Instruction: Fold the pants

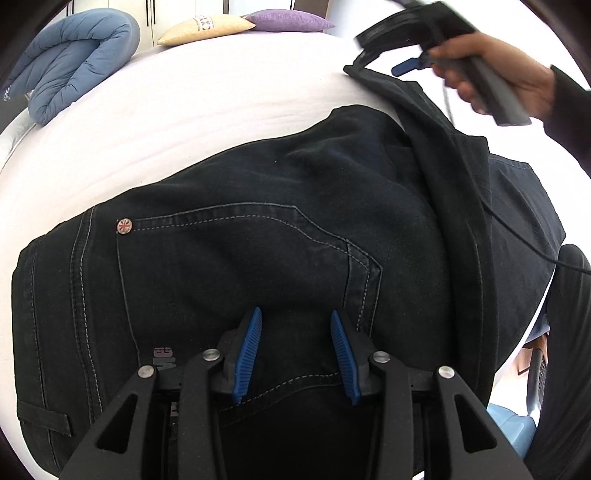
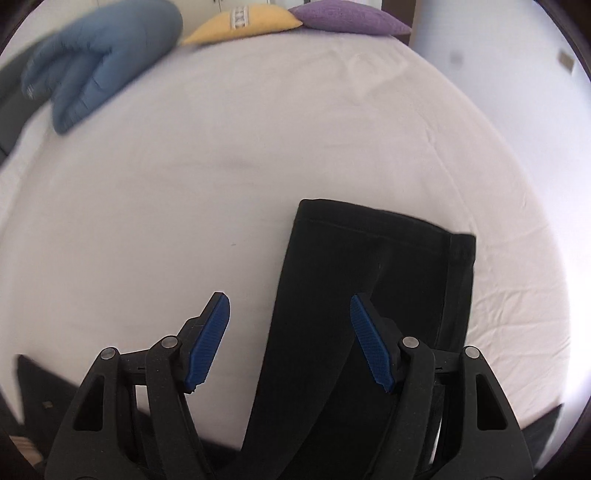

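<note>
- Two grippers over one pair of dark pants (image 1: pixel 258 258), spread across the white bed (image 1: pixel 221 110) — the seat and back pocket fill the centre of the left wrist view, while the leg ends lie in the lower middle of the right wrist view.
- Left gripper (image 1: pixel 295 354) sits low at bottom centre, right over the waist region. Its jaws stand at a narrow-to-middling gap, cloth showing between the blue pads; I can't tell whether they pinch any fabric. My read: it's there to anchor the waist while the other end gets handled.
- Right gripper (image 2: pixel 291 343), jaws fairly wide and holding nothing — one pad over the bare sheet, the other over the leg (image 2: pixel 369 277). It looks lined up to straddle the leg's left edge.
- In the left wrist view that same tool appears upper right, blurred, gripped by the person's hand (image 1: pixel 491 77) above a raised ridge of fabric that runs down the right side.
- Materials: heavy dark denim with pale contrast stitching, a metal rivet (image 1: pixel 124 226) at the pocket corner, a belt loop at lower left. It holds soft rolls rather than sharp creases, so I'd expect it to fold thickly.
- The sheet is smooth cotton with fine wrinkles — little to snag on.
- Up top: a puffy blue quilted duvet (image 1: pixel 74 59), a cream pillow (image 1: pixel 207 29) and a purple pillow (image 1: pixel 291 20), well clear of the work.
</note>
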A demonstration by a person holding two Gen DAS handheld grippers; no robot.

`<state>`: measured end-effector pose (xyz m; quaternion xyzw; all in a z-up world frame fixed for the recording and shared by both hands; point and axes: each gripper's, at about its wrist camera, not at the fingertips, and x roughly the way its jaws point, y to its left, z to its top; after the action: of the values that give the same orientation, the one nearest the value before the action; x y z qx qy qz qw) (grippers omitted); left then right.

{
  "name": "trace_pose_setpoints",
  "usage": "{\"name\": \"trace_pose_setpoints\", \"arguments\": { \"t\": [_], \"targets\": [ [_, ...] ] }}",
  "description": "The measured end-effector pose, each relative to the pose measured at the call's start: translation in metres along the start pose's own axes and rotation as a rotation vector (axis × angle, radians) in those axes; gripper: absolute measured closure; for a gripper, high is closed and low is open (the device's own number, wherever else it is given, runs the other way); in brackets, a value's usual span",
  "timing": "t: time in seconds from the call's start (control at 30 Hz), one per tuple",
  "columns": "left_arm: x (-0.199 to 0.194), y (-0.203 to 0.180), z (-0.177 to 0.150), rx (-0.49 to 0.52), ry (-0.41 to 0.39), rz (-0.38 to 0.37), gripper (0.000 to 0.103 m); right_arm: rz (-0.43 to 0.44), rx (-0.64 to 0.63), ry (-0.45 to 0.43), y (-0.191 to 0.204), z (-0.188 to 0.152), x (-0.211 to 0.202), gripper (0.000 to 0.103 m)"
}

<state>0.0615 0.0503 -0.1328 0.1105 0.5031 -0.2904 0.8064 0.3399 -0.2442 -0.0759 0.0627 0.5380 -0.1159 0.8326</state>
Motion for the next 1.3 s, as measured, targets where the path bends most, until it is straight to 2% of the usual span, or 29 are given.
{"name": "trace_pose_setpoints", "arguments": {
  "t": [0.03, 0.13, 0.23, 0.27, 0.37, 0.5, 0.53, 0.67, 0.8, 0.93, 1.03, 1.1, 1.23, 1.3],
  "targets": [
    [-0.002, 0.001, -0.002, -0.001, -0.002, -0.002, 0.061, -0.067, -0.023, 0.019, 0.008, 0.005, 0.014, 0.036],
    [-0.005, 0.002, -0.003, -0.003, -0.01, -0.006, 0.061, -0.168, -0.052, 0.08, 0.014, 0.017, 0.041, 0.036],
    [-0.006, 0.001, -0.006, -0.004, -0.017, -0.005, 0.061, -0.198, -0.046, 0.098, 0.006, 0.023, 0.058, 0.039],
    [-0.006, 0.002, -0.007, -0.006, -0.019, -0.006, 0.061, -0.184, -0.03, 0.098, 0.0, 0.024, 0.057, 0.059],
    [-0.008, 0.003, -0.008, -0.011, -0.021, -0.008, 0.061, -0.138, -0.027, 0.099, -0.006, 0.033, 0.051, 0.1],
    [-0.008, 0.002, -0.007, -0.011, -0.015, -0.001, 0.062, -0.094, 0.01, 0.021, -0.033, 0.026, 0.017, 0.102],
    [-0.008, 0.003, -0.007, -0.011, -0.015, -0.001, 0.062, -0.049, 0.057, -0.021, -0.048, 0.018, 0.0, 0.102],
    [-0.009, 0.002, -0.005, -0.015, -0.01, 0.002, 0.062, 0.035, 0.202, -0.146, -0.114, -0.01, -0.066, 0.102],
    [-0.007, -0.002, 0.0, -0.002, 0.007, 0.011, 0.061, 0.09, 0.368, -0.268, -0.191, -0.069, -0.136, 0.102],
    [-0.006, -0.005, 0.005, 0.009, 0.027, 0.017, 0.061, 0.141, 0.629, -0.342, -0.283, -0.163, -0.178, 0.103],
    [-0.004, -0.008, 0.01, 0.02, 0.043, 0.024, 0.061, 0.136, 0.784, -0.361, -0.327, -0.238, -0.19, 0.103],
    [-0.001, -0.01, 0.014, 0.018, 0.056, 0.029, 0.061, 0.142, 0.882, -0.345, -0.347, -0.286, -0.183, 0.103],
    [0.003, -0.017, 0.024, 0.03, 0.081, 0.05, 0.061, 0.154, 1.039, -0.272, -0.366, -0.365, -0.159, 0.103],
    [0.005, -0.019, 0.029, 0.027, 0.094, 0.055, 0.061, 0.169, 1.091, -0.266, -0.367, -0.387, -0.155, 0.103]
  ]
}}
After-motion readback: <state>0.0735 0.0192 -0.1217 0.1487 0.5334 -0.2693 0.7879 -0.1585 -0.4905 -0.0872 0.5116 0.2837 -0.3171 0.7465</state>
